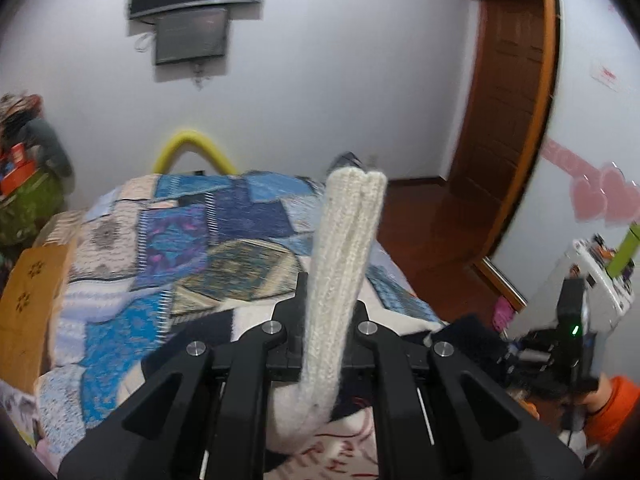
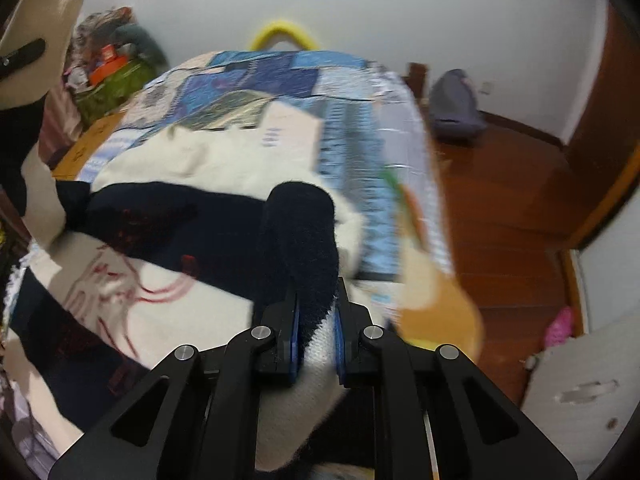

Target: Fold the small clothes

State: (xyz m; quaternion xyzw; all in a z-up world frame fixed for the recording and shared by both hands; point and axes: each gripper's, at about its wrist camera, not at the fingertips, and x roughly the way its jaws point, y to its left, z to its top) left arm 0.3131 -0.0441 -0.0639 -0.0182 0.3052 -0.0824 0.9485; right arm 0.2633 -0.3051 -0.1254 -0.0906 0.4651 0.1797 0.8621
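The left gripper (image 1: 326, 320) is clamped on a cream ribbed knit strip (image 1: 344, 256), a cuff or hem of the garment, which stands up past the fingertips and droops back toward the camera at its near end. The right gripper (image 2: 316, 320) is pinched on a dark navy fuzzy part (image 2: 300, 240) of what looks like the same garment, the blue-padded fingers (image 2: 294, 328) pressing it from both sides, with cream knit showing just behind them. Beyond the right gripper the rest of the sweater (image 2: 160, 216), cream with navy bands and red stitched lettering, lies rumpled across the near end of the bed, on a patchwork quilt (image 1: 192, 240) of blue squares that runs to the far end. The knit should be light, soft and floppy, stretchy rather than slippery; it will sag wherever it is not held, so the firmer ribbed edges and seams seem the best places to grip, and pulling hard would likely distort it. I count one sweater, two grippers and one quilt; a yellow curved tube (image 1: 192, 152) shows at the far end of the bed, and a brown wooden door (image 1: 508, 100) stands far right.
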